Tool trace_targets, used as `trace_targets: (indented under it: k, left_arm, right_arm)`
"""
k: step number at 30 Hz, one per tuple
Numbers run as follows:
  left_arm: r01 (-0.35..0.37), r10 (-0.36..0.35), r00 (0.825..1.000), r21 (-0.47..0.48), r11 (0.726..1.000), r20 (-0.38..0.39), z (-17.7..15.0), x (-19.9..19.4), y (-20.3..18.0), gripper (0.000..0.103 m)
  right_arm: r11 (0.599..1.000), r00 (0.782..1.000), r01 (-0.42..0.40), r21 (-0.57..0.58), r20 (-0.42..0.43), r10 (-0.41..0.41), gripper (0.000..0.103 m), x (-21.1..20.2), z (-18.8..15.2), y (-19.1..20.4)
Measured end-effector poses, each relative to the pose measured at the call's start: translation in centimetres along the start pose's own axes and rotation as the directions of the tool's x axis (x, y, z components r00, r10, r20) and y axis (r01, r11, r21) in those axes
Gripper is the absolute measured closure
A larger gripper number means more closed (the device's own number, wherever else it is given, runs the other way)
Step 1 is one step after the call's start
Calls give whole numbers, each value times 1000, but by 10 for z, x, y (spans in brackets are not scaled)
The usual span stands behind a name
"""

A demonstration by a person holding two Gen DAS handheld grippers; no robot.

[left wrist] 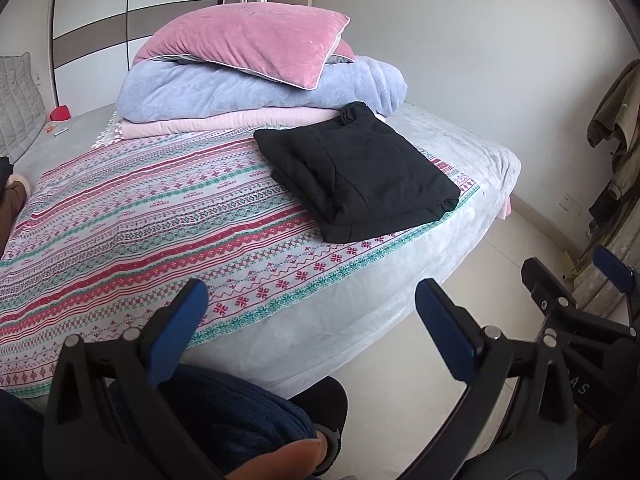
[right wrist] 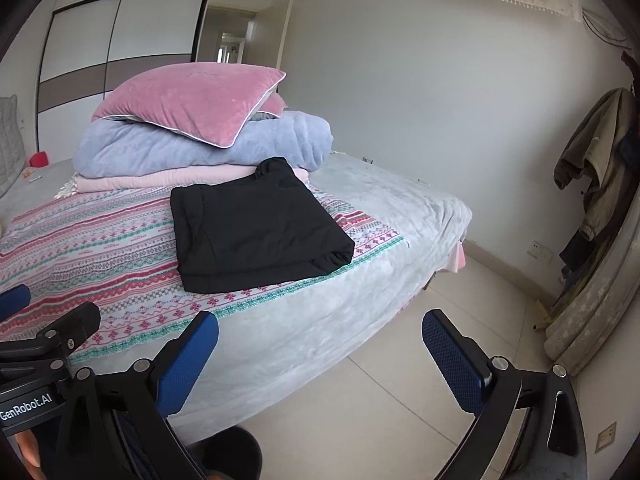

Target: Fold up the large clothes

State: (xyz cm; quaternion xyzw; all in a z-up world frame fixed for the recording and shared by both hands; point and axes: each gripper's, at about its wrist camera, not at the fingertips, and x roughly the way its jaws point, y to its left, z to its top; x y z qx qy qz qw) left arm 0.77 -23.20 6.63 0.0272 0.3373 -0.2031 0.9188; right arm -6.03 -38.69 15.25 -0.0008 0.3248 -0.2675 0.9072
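A black garment [left wrist: 358, 178] lies folded into a thick rectangle on the patterned sheet [left wrist: 140, 216] near the bed's right side; it also shows in the right wrist view [right wrist: 260, 228]. My left gripper [left wrist: 312, 300] is open and empty, held back over the bed's near edge, well short of the garment. My right gripper [right wrist: 320, 340] is open and empty, over the bed's corner and the floor. The right gripper also shows at the right of the left wrist view [left wrist: 568, 280].
A stack of pink pillow [left wrist: 248, 44], blue blanket [left wrist: 256, 88] and pink blanket sits behind the garment. A wardrobe [right wrist: 120, 40] stands at the back left. Coats [right wrist: 596, 172] hang on the right wall. Tiled floor [right wrist: 400, 380] lies right of the bed.
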Motion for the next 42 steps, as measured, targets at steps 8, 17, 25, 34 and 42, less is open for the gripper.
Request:
trace_targets:
  k: [8,17,25,34,42]
  left_arm:
    - [6,-6,1000,-7,1000,-4,0,1,2,0]
    - [14,-14,1000,4,1000,-2,0,0,1,0]
    - [11,-11,1000,2,1000,-6,0,1,-1,0]
    - [23,-23,1000,13,1000,7,0,-1,-3,0]
    - [28,-29,999,25,999,16,0,-2,-7,0]
  right_arm:
    - [1000,1000,-8,0,-5,8,0,1,-1,0]
    - [1000,1000,-4,-6,-6,4,0,4,-1,1]
    - [1000,1000,-5,-3,-10,5,0,3,-3,1]
    - [1000,1000,-2,-3,-10,2,0,2,-4,2]
    - [1000,1000,5,-4,-10,-5,0,2,-6,2]
